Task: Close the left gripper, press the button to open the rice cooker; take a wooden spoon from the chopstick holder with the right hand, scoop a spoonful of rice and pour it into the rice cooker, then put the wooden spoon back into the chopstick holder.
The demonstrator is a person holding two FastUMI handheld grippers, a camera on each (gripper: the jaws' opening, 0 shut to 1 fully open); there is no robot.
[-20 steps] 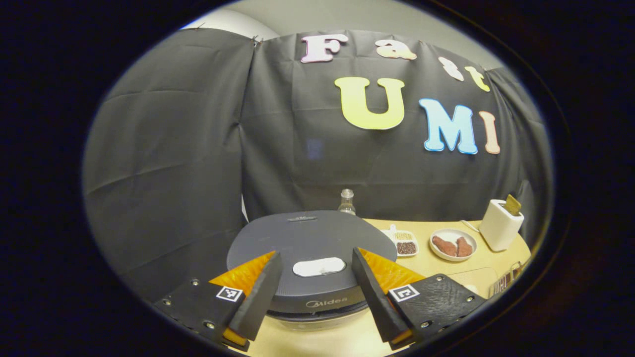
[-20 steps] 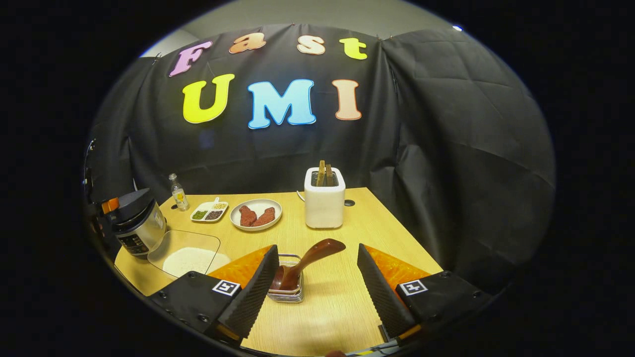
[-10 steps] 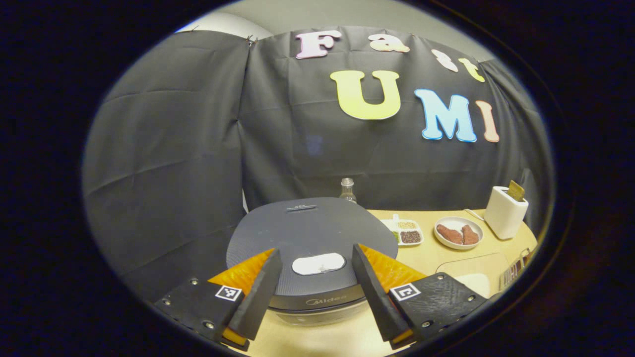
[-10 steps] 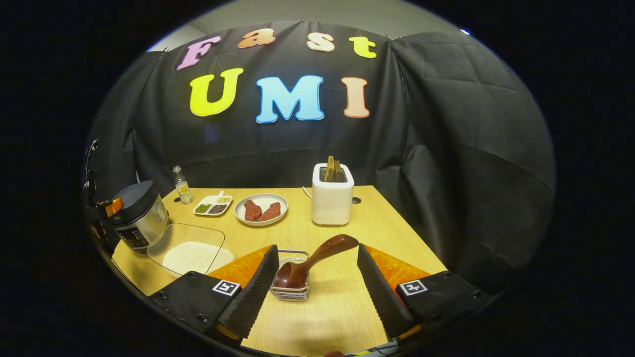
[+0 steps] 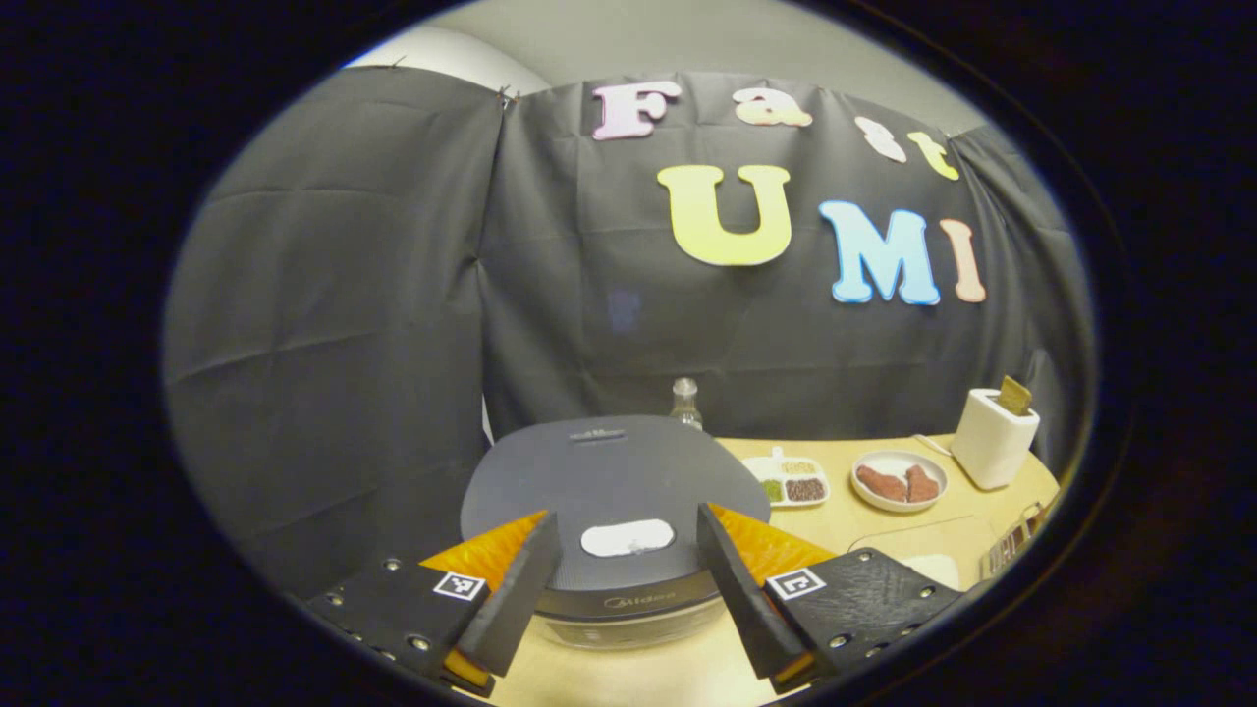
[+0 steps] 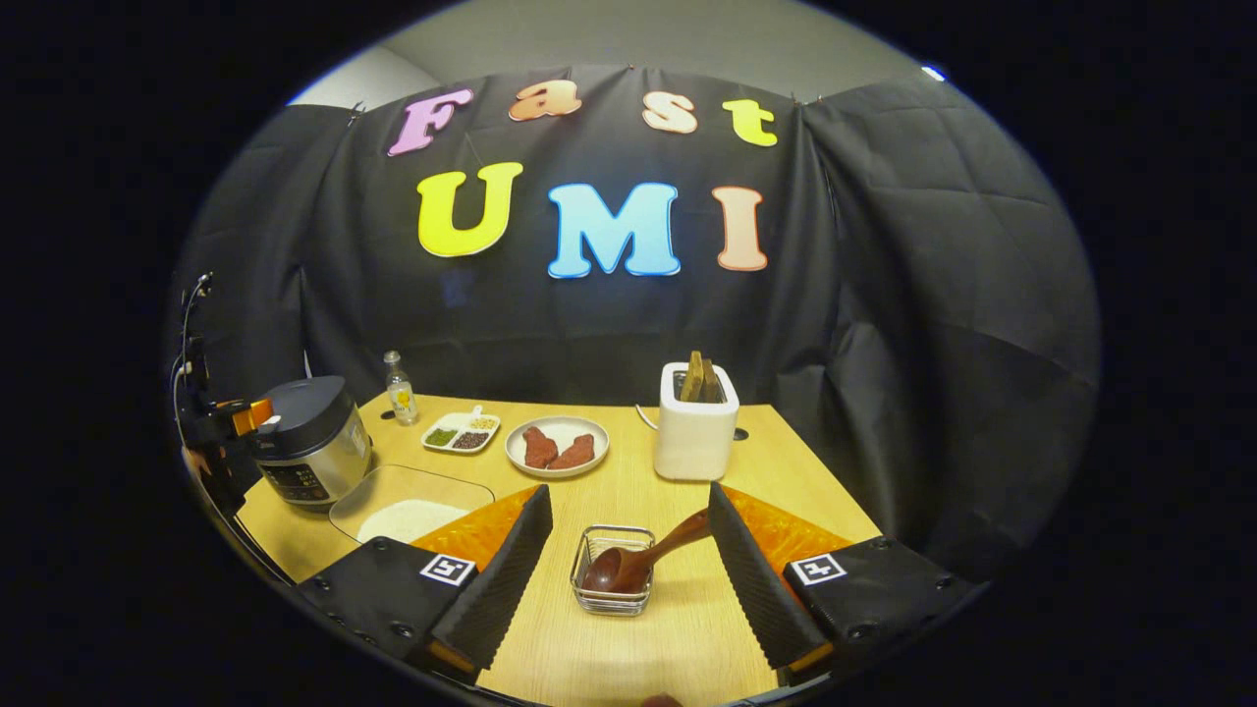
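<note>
Left gripper [image 5: 627, 574] fingers spread, poised over dark round-lidded rice cooker [image 5: 614, 491] at table's far left, white oval button [image 5: 628, 538] between them, unpressed; right gripper [image 6: 628, 570] spread, grasping nothing, framing brown wooden spoon [image 6: 638, 560] leaning in wire chopstick holder [image 6: 611, 574], ready to pick.

You're in a staged kitchen booth: black cloth [image 6: 913, 295] walls close behind a wooden table [image 6: 687, 628], where a toaster [image 6: 695, 437], rice cooker [image 6: 312, 444] and plate [image 6: 556, 447] stand.
</note>
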